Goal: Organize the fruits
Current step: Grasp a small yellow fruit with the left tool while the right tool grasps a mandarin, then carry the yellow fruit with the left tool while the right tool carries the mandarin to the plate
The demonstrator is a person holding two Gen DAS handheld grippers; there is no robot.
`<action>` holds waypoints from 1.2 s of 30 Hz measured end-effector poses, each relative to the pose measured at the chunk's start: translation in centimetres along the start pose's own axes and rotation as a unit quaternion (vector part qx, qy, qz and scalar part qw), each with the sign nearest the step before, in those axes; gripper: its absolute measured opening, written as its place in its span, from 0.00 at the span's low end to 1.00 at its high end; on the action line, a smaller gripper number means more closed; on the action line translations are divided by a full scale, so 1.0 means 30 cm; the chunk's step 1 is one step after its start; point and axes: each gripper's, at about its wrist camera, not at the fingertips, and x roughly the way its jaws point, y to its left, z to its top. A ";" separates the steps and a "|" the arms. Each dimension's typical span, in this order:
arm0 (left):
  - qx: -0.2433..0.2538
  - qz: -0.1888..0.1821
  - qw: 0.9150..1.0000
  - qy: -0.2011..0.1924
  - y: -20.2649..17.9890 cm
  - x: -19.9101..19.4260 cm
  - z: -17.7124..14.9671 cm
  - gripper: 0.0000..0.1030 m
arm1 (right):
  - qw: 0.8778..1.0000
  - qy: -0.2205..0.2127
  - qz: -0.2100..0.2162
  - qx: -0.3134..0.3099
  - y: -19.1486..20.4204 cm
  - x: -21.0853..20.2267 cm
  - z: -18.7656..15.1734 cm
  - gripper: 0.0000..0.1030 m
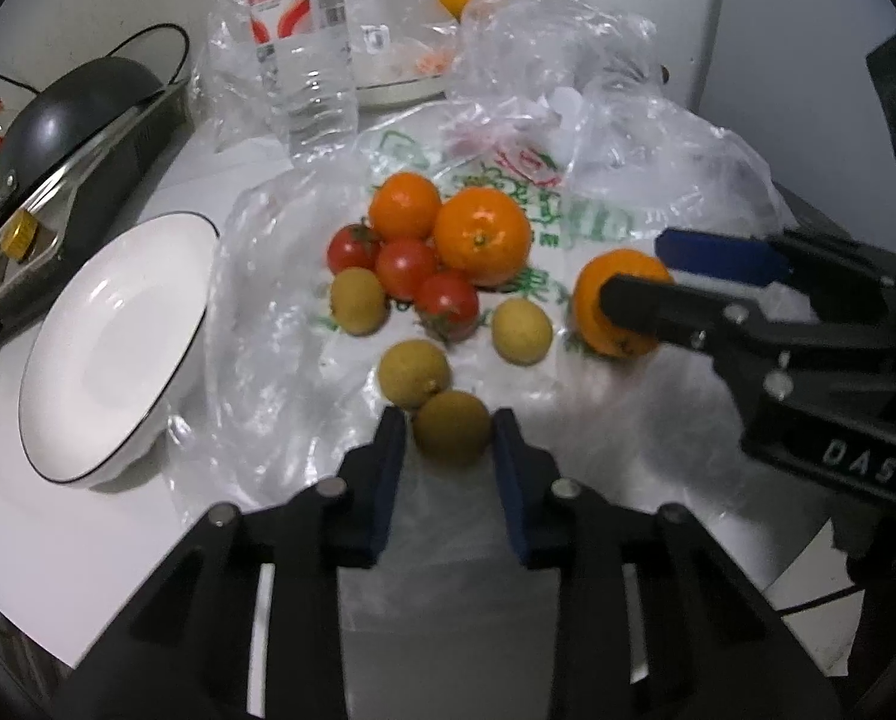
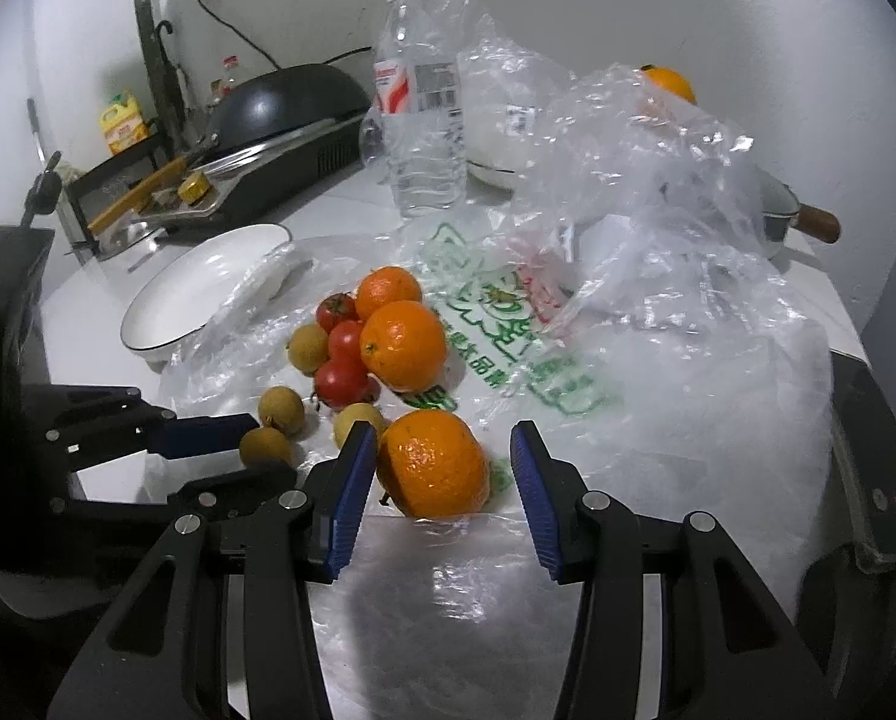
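Two claws are down among the fruit, and both stand open. Nearest, the left gripper point(image 1: 448, 438) has its blue pads on each side of a small brown fruit point(image 1: 451, 429), with little gaps showing, so it does not squeeze yet. The right gripper point(image 2: 442, 468) is wide open around an orange point(image 2: 433, 462). One pad sits just beside the peel and the other is well apart.

That small brown fruit looks light and round, so it may roll or pop out. A soft pinch across its middle would be best. The orange looks firm and heavier, so take it across its widest part. Three red tomatoes point(image 1: 406, 267) lie farther in, and they look soft and easy to squash.

All the fruit lies on a crinkly plastic bag point(image 1: 280, 276), which may slide and bunch up under the pads. A white bowl point(image 1: 118, 348) waits at the left, just beside the bag, with its rim near the table edge. I think that is where the fruit goes, but I cannot be sure. Open room is small, since the two claws sit near each other. Farther back stand a water bottle point(image 1: 304, 60) and a black pan point(image 1: 70, 114).
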 end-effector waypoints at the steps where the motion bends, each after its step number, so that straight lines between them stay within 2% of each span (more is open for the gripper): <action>1: -0.001 -0.002 1.000 0.001 0.004 0.001 0.001 0.28 | 1.000 -0.003 -0.002 -0.006 0.006 0.004 0.000 0.48; 15: 0.000 -0.014 0.999 -0.032 0.018 -0.043 0.008 0.28 | 1.000 0.010 0.000 -0.028 0.041 0.025 -0.011 0.45; 27: 0.003 -0.006 0.997 -0.081 0.052 -0.132 0.013 0.28 | 1.000 -0.022 -0.012 -0.010 0.034 -0.043 0.035 0.44; 36: 0.003 0.002 0.994 -0.108 0.109 -0.179 0.020 0.28 | 0.999 -0.035 -0.015 -0.016 0.082 -0.065 0.077 0.44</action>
